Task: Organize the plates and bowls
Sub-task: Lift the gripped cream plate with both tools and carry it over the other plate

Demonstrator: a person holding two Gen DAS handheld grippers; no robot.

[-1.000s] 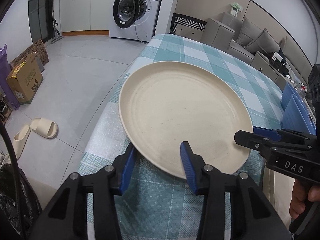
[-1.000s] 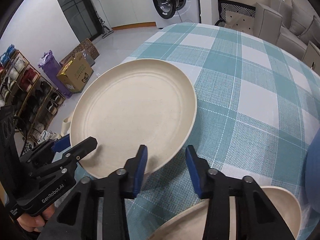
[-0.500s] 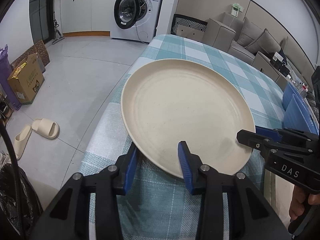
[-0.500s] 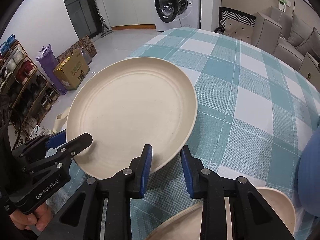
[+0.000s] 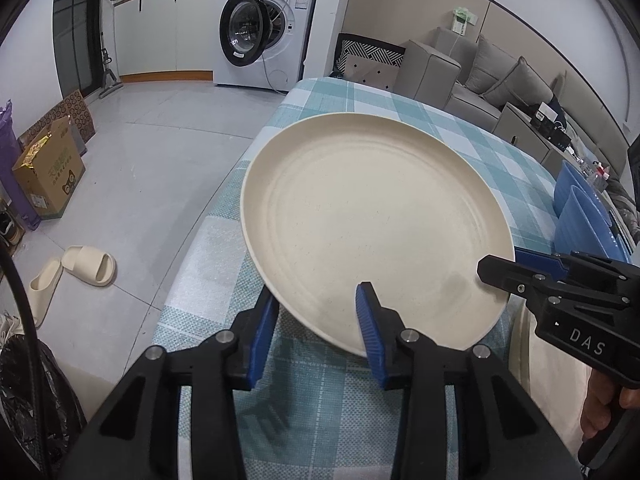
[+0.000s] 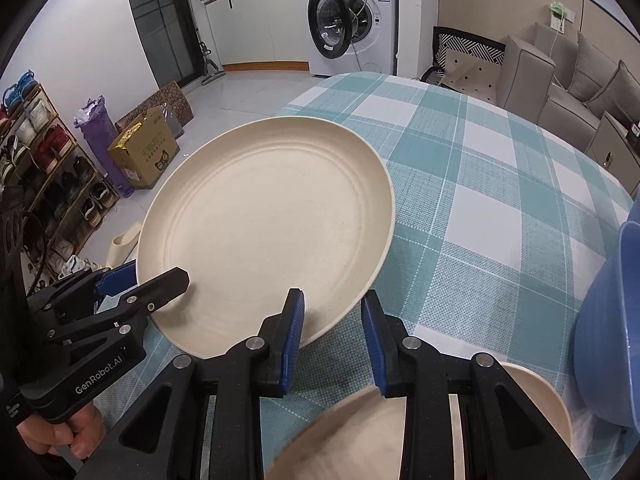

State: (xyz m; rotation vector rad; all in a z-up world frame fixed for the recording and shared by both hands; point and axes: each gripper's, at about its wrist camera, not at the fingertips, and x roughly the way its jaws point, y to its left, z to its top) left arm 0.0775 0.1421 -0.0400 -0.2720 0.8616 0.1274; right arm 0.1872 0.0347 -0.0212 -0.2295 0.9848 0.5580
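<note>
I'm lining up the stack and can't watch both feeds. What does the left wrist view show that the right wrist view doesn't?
Left wrist only: the blue bowls nested at the table's far right edge and a pair of cream slippers on the floor.

Right wrist only: a second cream plate below the jaws and a shoe rack.

Both: the large cream plate, pinched at its near rim by the left gripper and the right gripper, and the washing machine.

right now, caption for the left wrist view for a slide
Both grippers, left and right, clamp the cream plate's near rim above the checked tablecloth.
</note>
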